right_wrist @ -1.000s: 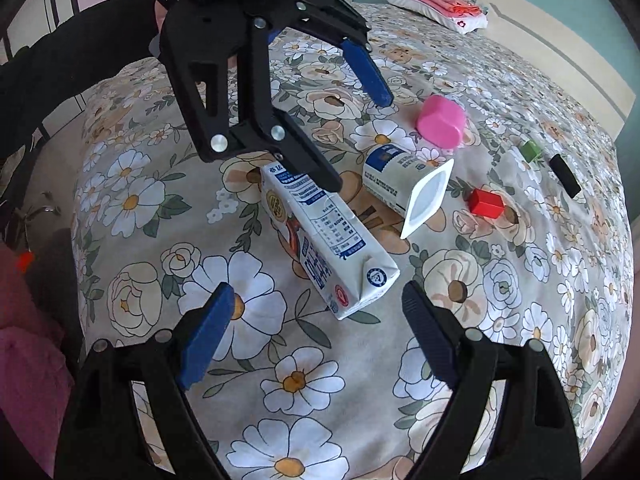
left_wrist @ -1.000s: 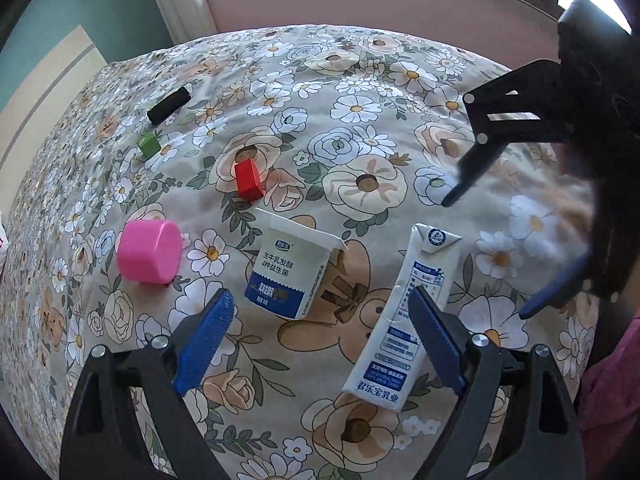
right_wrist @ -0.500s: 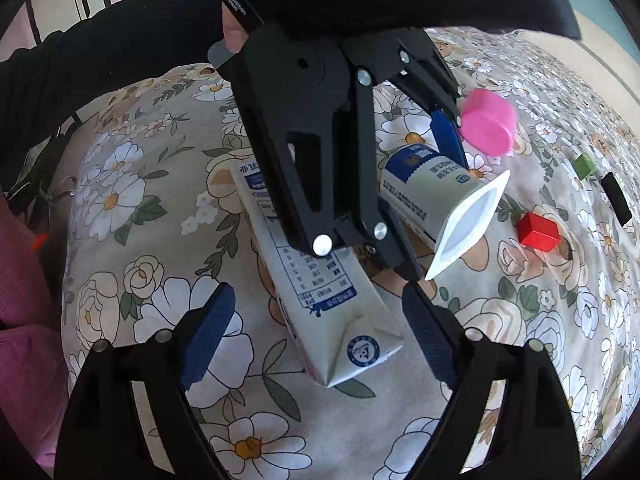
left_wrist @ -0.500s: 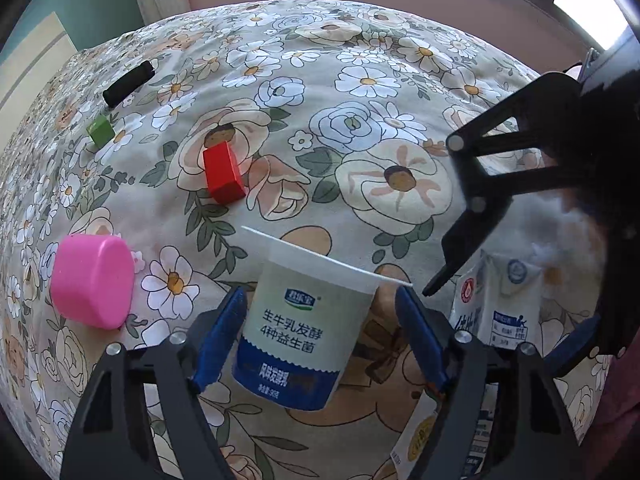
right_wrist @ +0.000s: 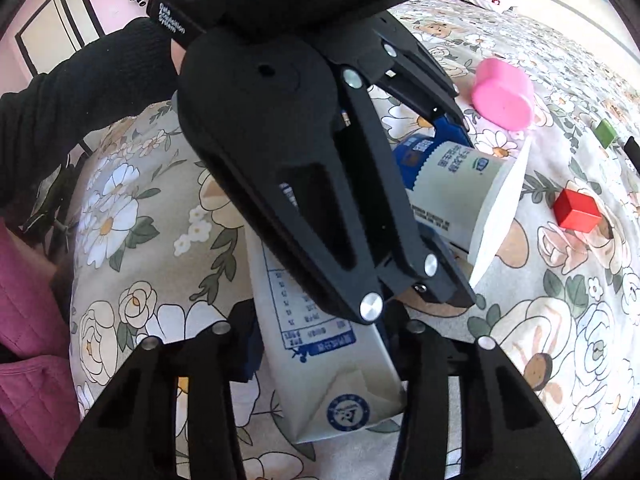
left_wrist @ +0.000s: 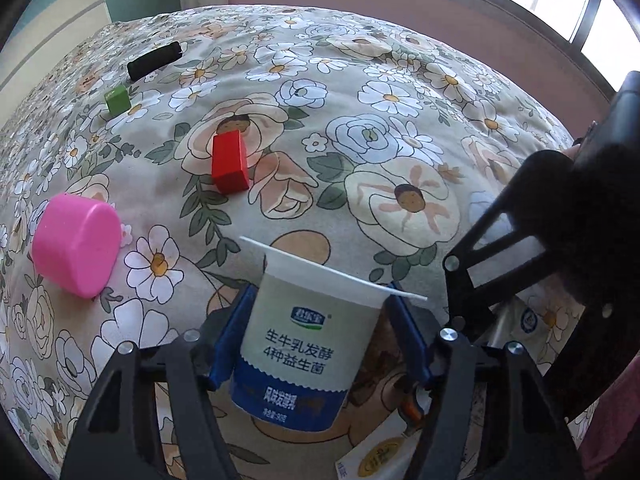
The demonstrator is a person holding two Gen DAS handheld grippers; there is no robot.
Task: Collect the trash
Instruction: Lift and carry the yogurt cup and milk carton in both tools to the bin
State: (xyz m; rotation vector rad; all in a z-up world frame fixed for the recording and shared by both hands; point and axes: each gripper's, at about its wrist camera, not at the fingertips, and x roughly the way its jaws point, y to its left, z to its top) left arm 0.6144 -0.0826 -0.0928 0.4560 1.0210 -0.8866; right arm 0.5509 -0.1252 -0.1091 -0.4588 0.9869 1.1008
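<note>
A white and blue yogurt cup lies on its side on the flowered bed, its open rim pointing away. My left gripper is shut on the cup, one blue pad on each side. The cup also shows in the right wrist view, held by the left gripper. A white milk carton lies flat on the bed. My right gripper is shut on the carton, a finger against each long side. The carton's corner shows in the left wrist view.
A pink cup lies left of the yogurt cup. A red block, a green block and a black bar lie farther back on the bed. A window wall stands behind the bed.
Both grippers moved forward and down. The left one closed on the yogurt cup and the right one closed on the milk carton. Both stood open one second ago.
</note>
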